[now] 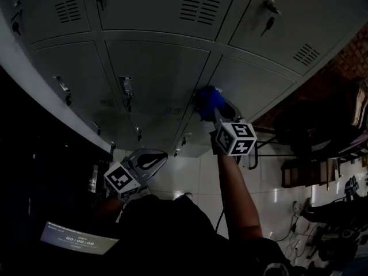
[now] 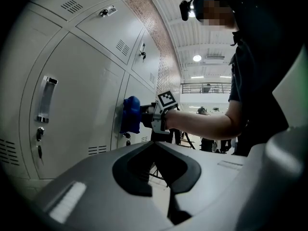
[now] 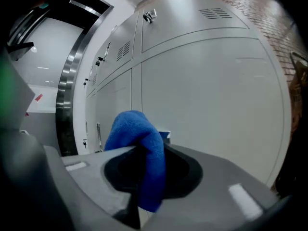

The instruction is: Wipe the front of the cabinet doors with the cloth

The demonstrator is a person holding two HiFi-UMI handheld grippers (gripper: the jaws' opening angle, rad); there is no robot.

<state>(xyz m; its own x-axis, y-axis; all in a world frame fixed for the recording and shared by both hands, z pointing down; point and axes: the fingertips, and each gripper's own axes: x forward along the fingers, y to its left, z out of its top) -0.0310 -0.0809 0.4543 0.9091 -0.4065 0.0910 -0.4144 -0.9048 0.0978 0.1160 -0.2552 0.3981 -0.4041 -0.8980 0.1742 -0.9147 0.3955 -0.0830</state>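
At left, the left gripper [image 1: 156,157] hangs low and well apart from the work, its jaws together with nothing between them. Above it runs a bank of pale grey metal cabinet doors [image 1: 158,68] fitted with louvred vents [image 1: 199,7], slim pull handles [image 1: 125,88] and small key locks [image 1: 268,20]. Right of centre, a bright blue fluffy cloth [image 1: 207,100] sits at the vertical seam between two middle-row doors, touching the door front as far as the left gripper view shows, with a lock just beneath it. The right gripper [image 1: 220,112], at the end of an outstretched forearm [image 1: 234,194], has its jaws clamped on the cloth's bunched middle, one fold humping forward past the tips and a tail hanging below. The cloth looks light, soft and limp, likely to mould itself to the flat painted steel but also to drag and creep out of a loose pinch. A firm hold on the gathered middle, as here, seems the right one, since it leaves a padded wad in front so the jaws do not scrape the paint. The protruding handles and keys could snag it. A red brick wall [image 1: 352,62] closes the scene at far right.
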